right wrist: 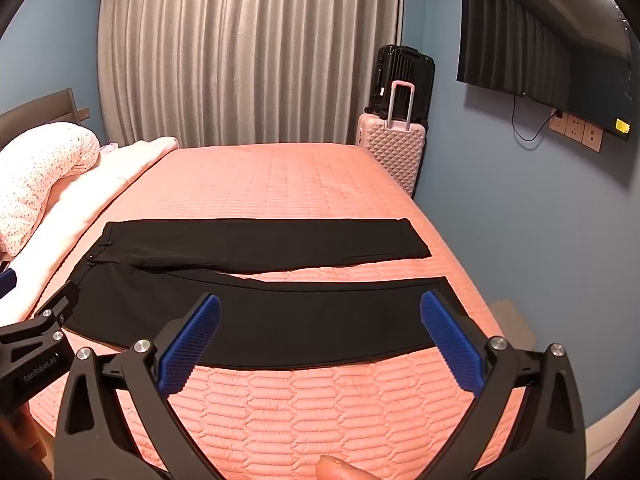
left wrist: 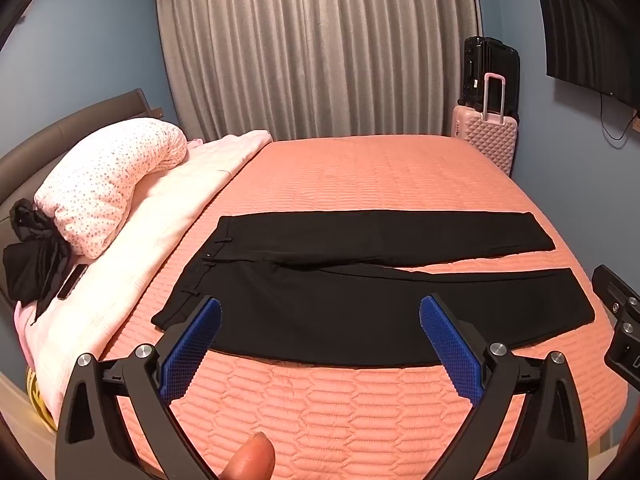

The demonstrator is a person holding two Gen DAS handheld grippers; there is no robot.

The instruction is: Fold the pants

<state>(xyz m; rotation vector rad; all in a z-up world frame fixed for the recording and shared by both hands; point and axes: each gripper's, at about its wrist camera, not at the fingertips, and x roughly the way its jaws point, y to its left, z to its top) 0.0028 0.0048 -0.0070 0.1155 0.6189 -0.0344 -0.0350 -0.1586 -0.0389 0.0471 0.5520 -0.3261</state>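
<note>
Black pants (left wrist: 360, 280) lie flat on the salmon quilted bed (left wrist: 360, 176), waistband to the left, both legs spread apart and pointing right. They also show in the right wrist view (right wrist: 260, 280). My left gripper (left wrist: 320, 320) is open and empty, held above the near leg toward the waist end. My right gripper (right wrist: 320, 320) is open and empty, above the near leg toward its cuff. The right gripper's body shows at the right edge of the left wrist view (left wrist: 620, 320); the left gripper's body shows at the left edge of the right wrist view (right wrist: 36, 344).
A dotted pillow (left wrist: 108, 180), a pale pink blanket (left wrist: 168, 208), a bundle of black cloth (left wrist: 32, 252) and a phone (left wrist: 72, 282) lie at the head end. A pink suitcase (left wrist: 486, 136) and a black suitcase (left wrist: 490, 72) stand beyond the bed. A TV (right wrist: 548, 48) hangs on the wall.
</note>
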